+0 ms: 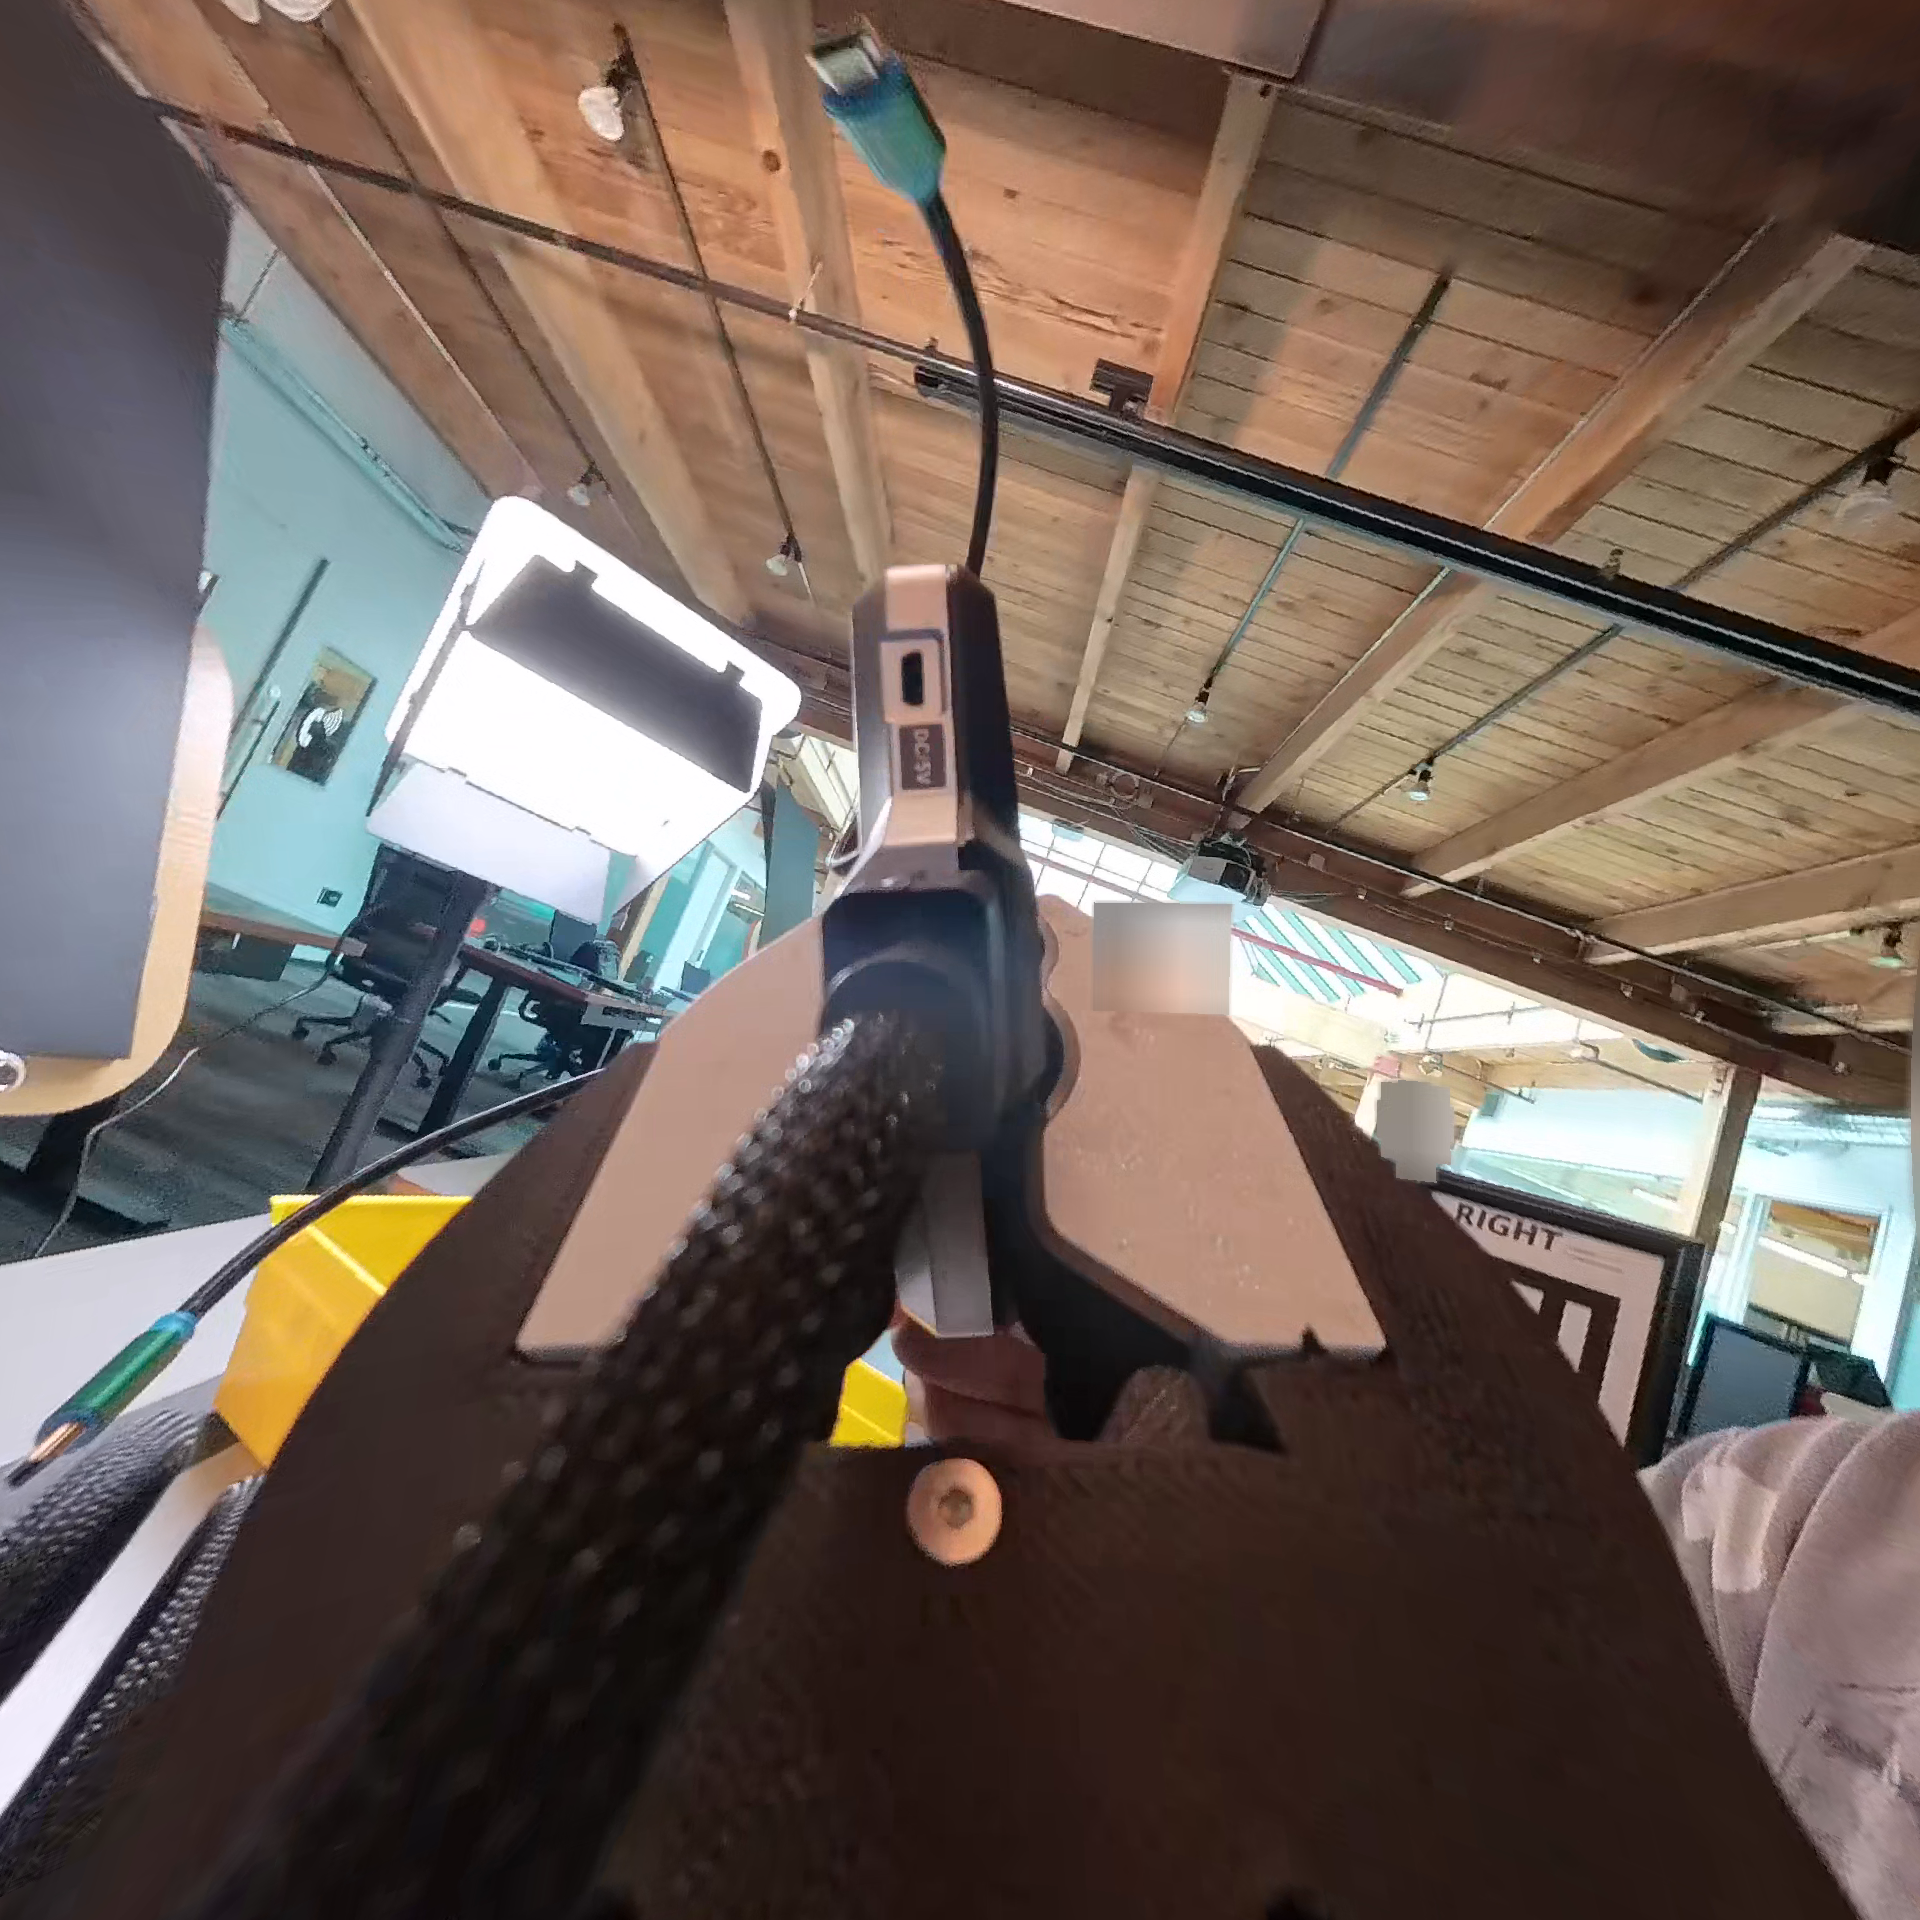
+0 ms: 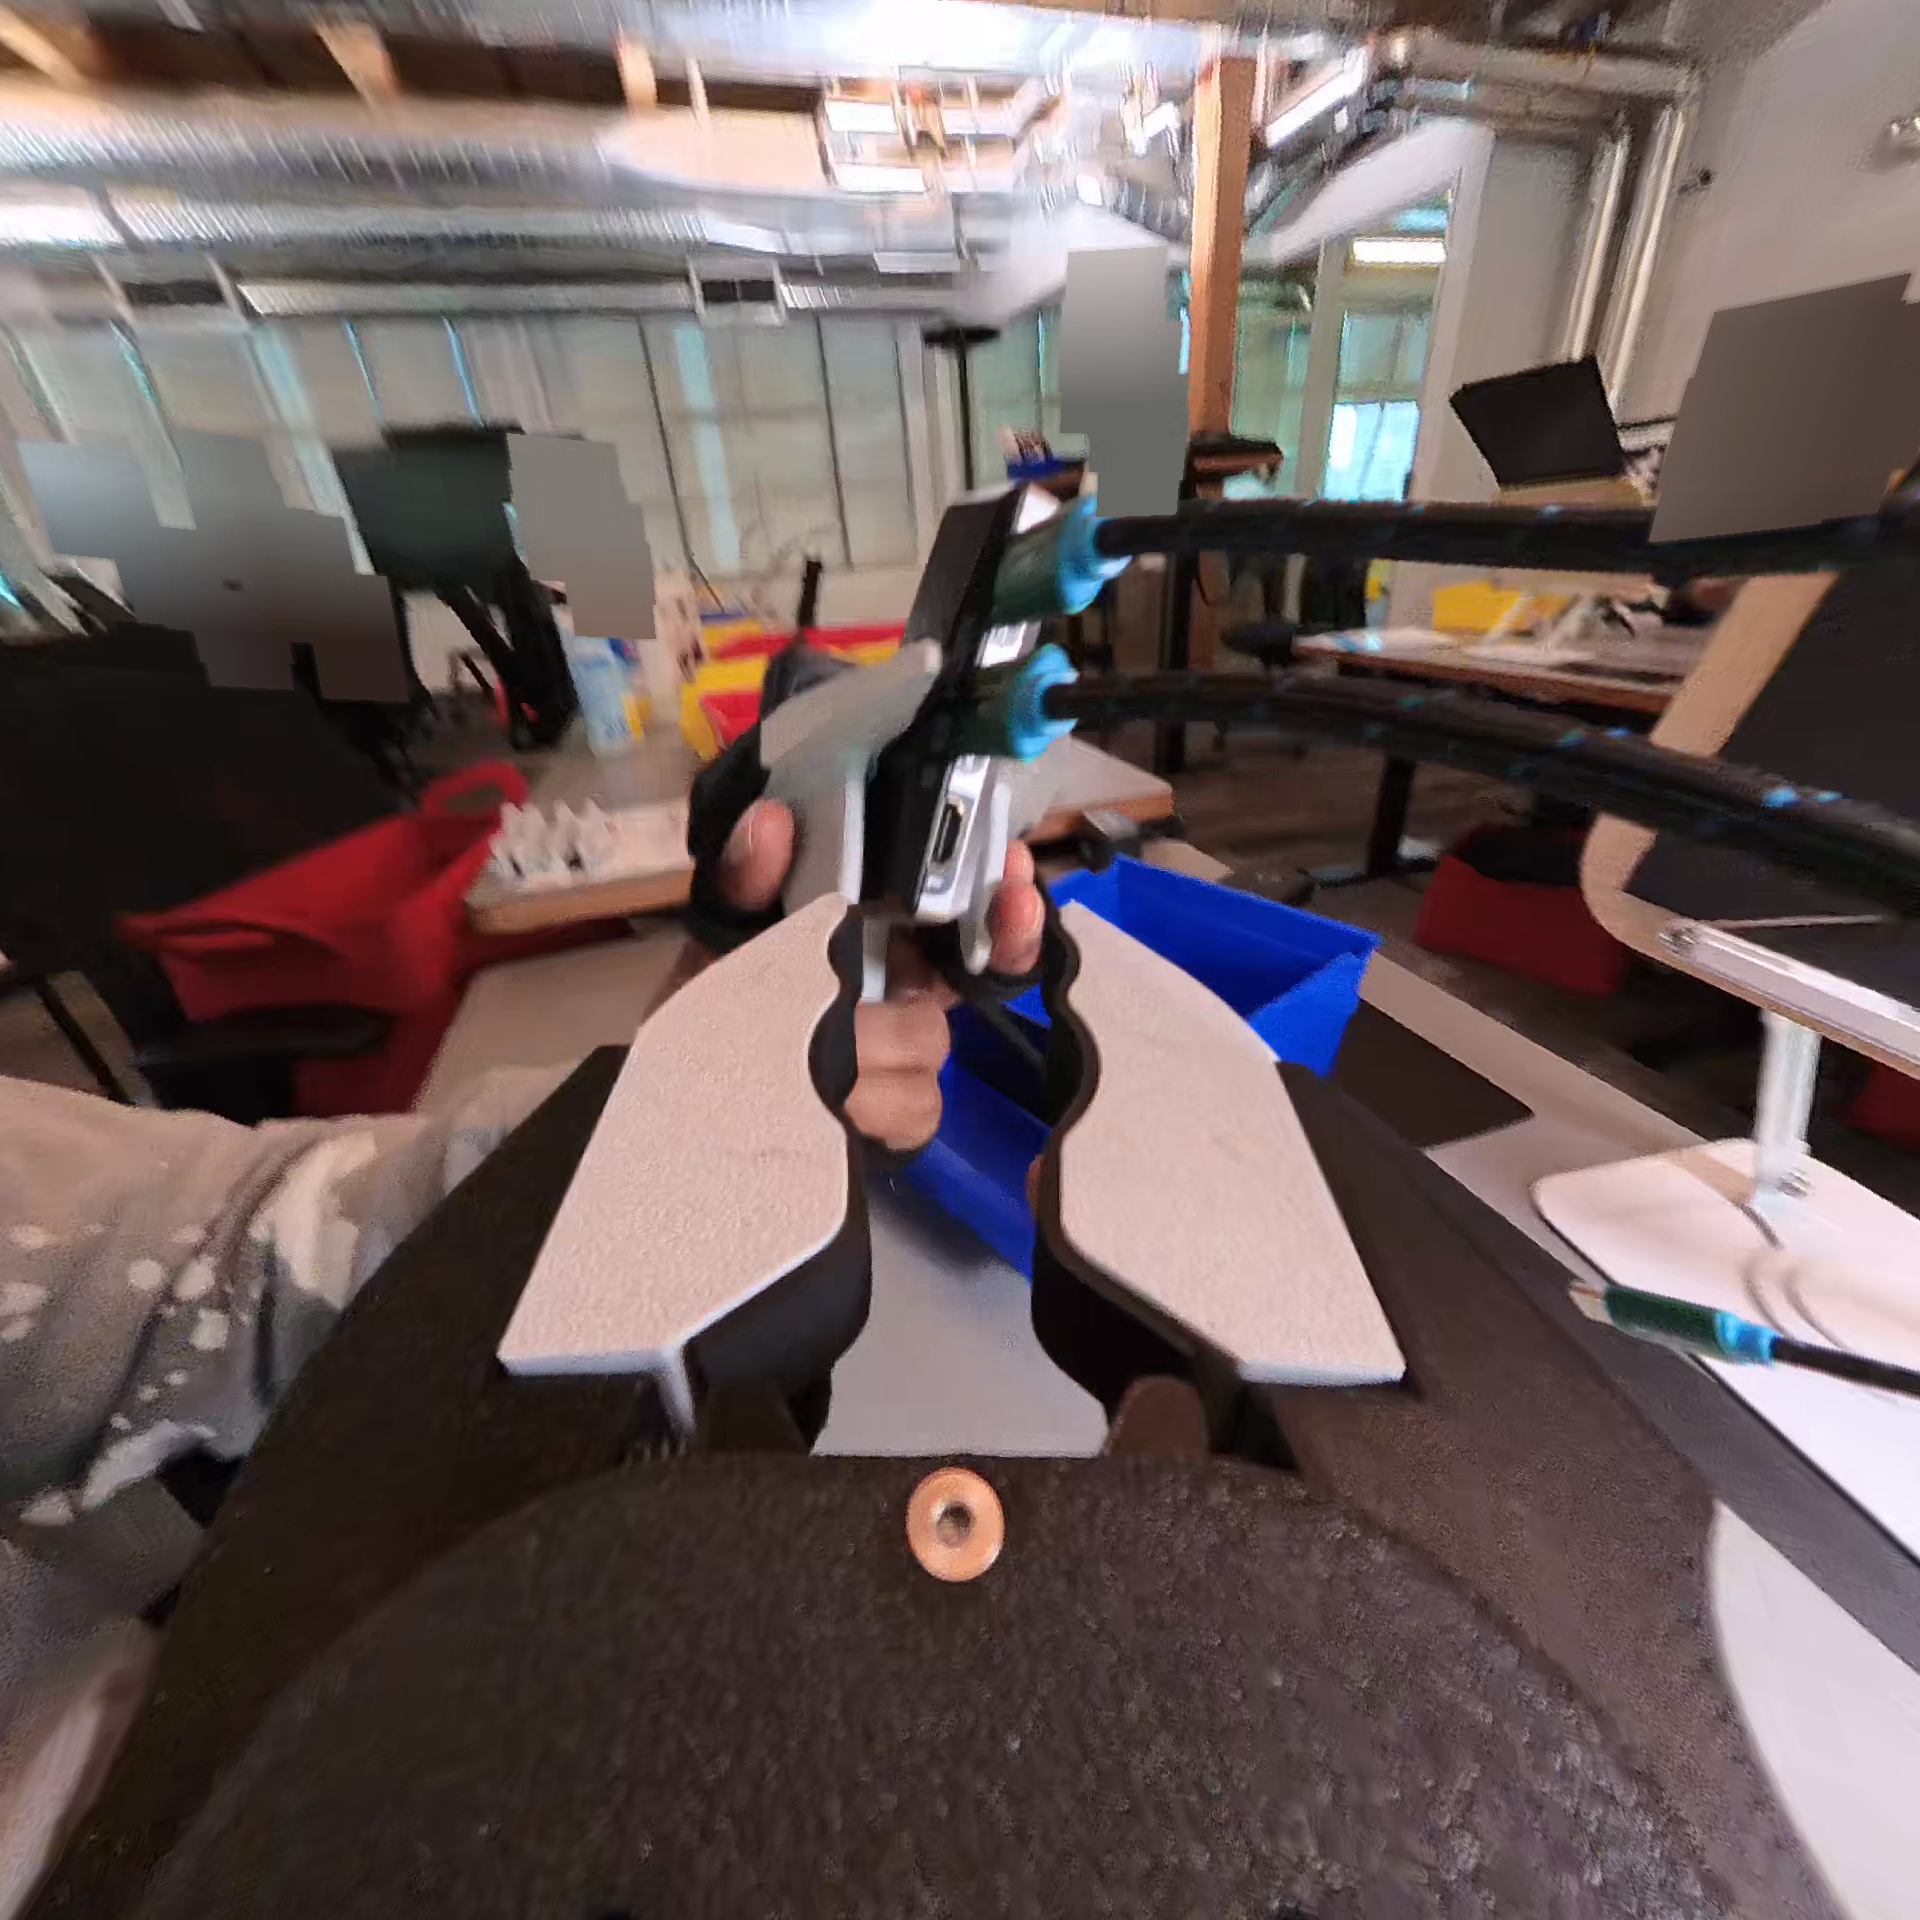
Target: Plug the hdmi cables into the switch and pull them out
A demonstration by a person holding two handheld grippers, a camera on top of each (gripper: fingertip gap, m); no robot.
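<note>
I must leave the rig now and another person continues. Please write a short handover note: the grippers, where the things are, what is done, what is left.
Left gripper: shut on the switch, which it holds up in the air.
Right gripper: open and empty, just short of the switch.
Done: two thick cables sit plugged into the switch, one above the other.
One port facing the right gripper is free. A loose plug lies on the white table.
Left: perhaps fill the free port, then pull the cables out.

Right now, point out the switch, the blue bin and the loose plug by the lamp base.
switch (image 1: 920, 717): left wrist view, silver side face by its small port.
blue bin (image 2: 1226, 940): right wrist view, far wall.
loose plug (image 2: 1668, 1325): right wrist view, green shell.
</note>
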